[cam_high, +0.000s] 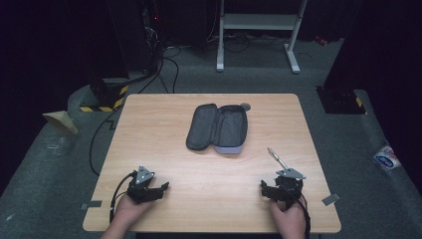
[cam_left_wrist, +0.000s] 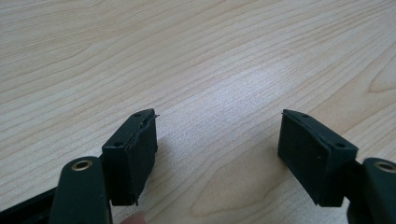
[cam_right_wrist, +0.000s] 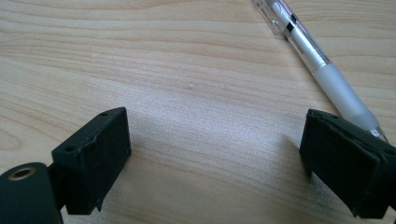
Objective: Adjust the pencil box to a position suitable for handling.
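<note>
A dark pencil case lies unzipped and spread flat near the middle of the wooden table. A clear and white pen lies on the wood to its right, just beyond my right gripper. In the right gripper view the pen runs past the right jaw, and the gripper stands open with bare wood between its pads. My left gripper rests near the front left edge. In its own view the left gripper is open over bare table.
A small round grey object sits behind the case. Beyond the table stand a white frame and black equipment with cables. Tape marks sit at the front corners.
</note>
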The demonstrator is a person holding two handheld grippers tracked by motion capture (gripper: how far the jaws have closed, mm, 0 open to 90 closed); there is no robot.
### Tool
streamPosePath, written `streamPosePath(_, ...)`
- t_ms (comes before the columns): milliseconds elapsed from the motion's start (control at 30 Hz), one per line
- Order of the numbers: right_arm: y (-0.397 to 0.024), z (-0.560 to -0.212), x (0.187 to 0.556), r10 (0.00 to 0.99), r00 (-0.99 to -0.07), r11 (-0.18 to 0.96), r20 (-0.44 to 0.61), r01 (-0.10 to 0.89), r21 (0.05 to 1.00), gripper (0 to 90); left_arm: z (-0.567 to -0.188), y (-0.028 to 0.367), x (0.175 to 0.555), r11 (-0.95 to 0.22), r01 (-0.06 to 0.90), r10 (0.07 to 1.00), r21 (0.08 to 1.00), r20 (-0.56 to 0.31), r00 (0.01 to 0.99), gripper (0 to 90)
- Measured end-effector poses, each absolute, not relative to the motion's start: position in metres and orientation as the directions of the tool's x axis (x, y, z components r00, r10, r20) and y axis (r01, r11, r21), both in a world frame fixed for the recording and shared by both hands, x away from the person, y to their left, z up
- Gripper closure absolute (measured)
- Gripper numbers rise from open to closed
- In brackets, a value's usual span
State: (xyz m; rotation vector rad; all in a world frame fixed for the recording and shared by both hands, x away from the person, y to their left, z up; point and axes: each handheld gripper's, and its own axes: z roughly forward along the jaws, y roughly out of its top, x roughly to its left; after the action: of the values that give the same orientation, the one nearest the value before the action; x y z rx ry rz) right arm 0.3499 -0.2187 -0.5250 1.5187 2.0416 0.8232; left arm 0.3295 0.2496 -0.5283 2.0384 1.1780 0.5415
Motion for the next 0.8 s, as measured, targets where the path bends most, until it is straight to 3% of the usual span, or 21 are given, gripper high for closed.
streamPosePath(433,-0.2190,-0.5250,0.3501,0.958,-0.286,0.214,-0.015,0.680,0.701,8.4,-0.5283,0.2485,0.3297,-0.327,0.574,0.873,0.751,0.007,0.488,27.8)
streamPosePath(800,-0.2195,-0.5247,0.3489,0.936,-0.352,0.258,-0.009,0.669,0.697,8.9,-0.5283,0.2481,0.3301,-0.322,0.576,0.877,0.751,0.007,0.481,27.7)
